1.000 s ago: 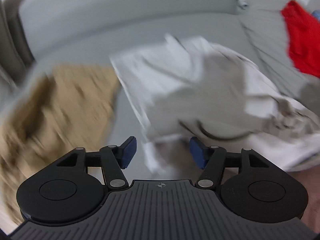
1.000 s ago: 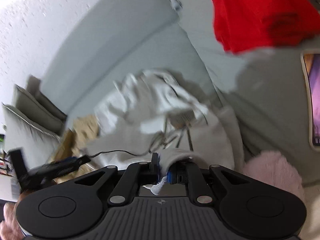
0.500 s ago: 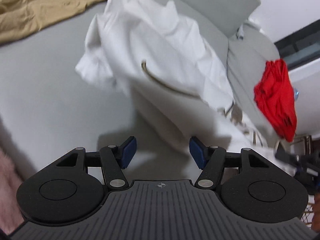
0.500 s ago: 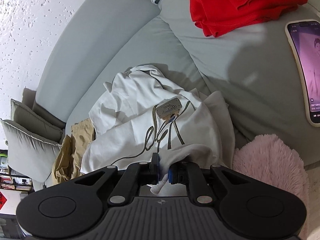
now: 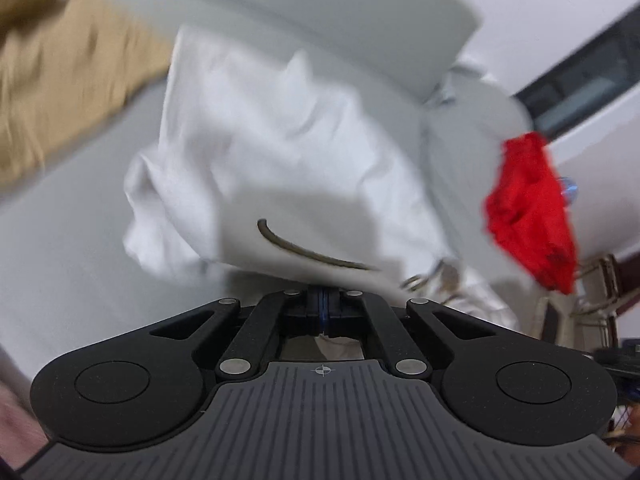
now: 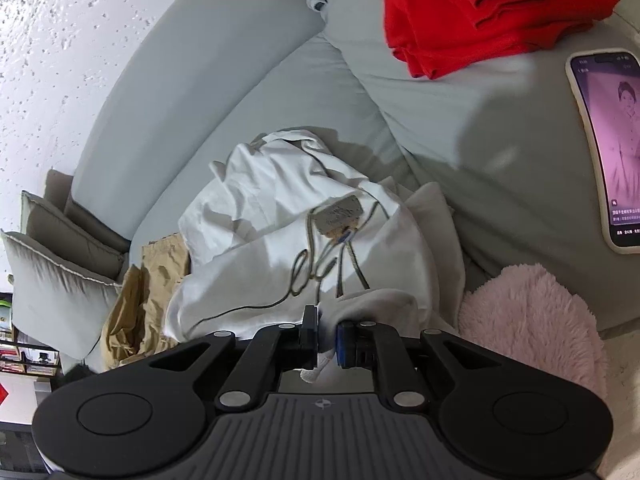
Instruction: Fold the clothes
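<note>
Your left gripper [image 5: 323, 307], spread half a second ago, has now pressed together on the white garment [image 5: 280, 168]; your right gripper [image 6: 327, 338] still pinches its hem. The garment lies crumpled on the grey sofa [image 6: 460, 120]. Both edges secured: spreading can begin.

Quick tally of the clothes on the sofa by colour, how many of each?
White: 1, white garment, pinched by both the left hand-held gripper and the right hand-held gripper
Red: 1, red pile
Tan: 1, tan garment
Total: 3
</note>
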